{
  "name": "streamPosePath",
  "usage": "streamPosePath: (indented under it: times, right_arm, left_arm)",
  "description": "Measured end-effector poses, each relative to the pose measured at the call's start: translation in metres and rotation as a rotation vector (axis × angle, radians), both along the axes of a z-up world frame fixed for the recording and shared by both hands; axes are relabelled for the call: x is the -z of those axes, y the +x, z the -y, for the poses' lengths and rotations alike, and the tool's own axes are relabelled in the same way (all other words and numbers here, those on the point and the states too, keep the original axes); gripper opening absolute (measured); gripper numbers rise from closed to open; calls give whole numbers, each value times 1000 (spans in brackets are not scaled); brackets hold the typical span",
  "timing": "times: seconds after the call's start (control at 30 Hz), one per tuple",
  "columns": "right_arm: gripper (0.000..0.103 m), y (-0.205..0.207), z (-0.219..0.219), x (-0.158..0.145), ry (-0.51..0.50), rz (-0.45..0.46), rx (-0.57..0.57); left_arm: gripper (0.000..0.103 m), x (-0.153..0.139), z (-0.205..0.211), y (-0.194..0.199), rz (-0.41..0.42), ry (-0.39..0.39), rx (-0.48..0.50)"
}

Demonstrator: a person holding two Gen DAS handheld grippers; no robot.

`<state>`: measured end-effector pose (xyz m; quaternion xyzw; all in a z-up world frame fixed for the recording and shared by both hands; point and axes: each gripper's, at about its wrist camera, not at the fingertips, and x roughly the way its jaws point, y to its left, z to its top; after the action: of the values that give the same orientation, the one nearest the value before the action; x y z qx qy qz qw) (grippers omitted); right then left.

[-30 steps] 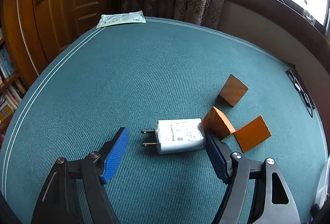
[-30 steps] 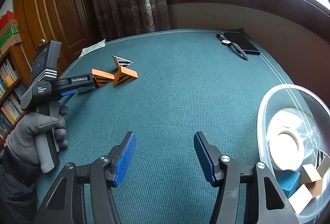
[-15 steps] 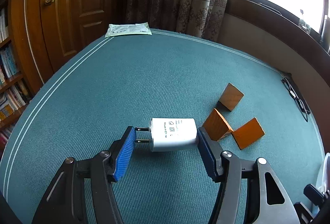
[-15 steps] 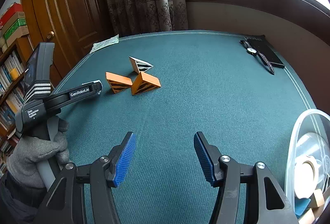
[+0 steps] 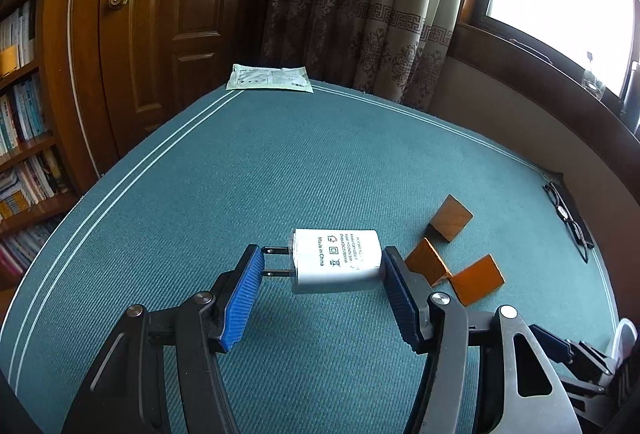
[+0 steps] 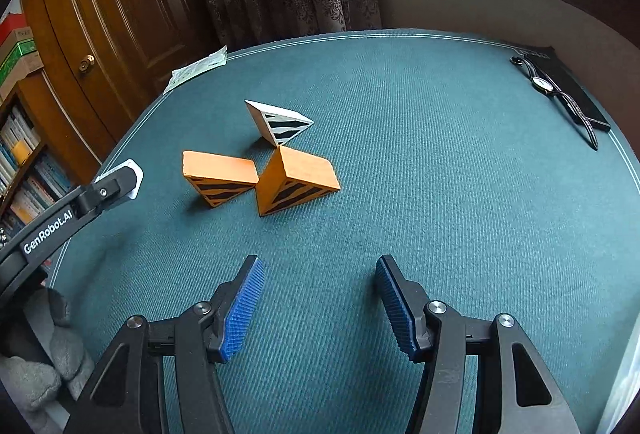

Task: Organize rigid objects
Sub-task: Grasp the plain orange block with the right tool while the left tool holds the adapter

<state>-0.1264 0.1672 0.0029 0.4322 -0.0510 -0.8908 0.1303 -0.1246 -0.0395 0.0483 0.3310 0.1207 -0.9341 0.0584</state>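
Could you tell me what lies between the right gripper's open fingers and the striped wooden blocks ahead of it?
Only bare green table cover, as the right wrist view shows, between the right gripper and the nearest orange block.

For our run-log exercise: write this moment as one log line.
left gripper: shut on charger, lifted | right gripper: open, empty | three blocks on table
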Motion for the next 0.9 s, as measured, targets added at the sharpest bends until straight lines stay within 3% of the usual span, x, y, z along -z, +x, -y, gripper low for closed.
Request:
streamPosePath:
  times: [0.5,0.67,0.9]
  right_arm:
    - [60,-44,27,-2,-31,-13,-17]
    - [59,-58,38,-2,2,-25,-10]
    - [44,-67,47,-2,84,-58,6]
  left_arm:
    - [61,0,12,1,-3,24,-42]
    - [61,1,14,2,-6,26,-46]
    - [61,1,13,2,-5,29,-42]
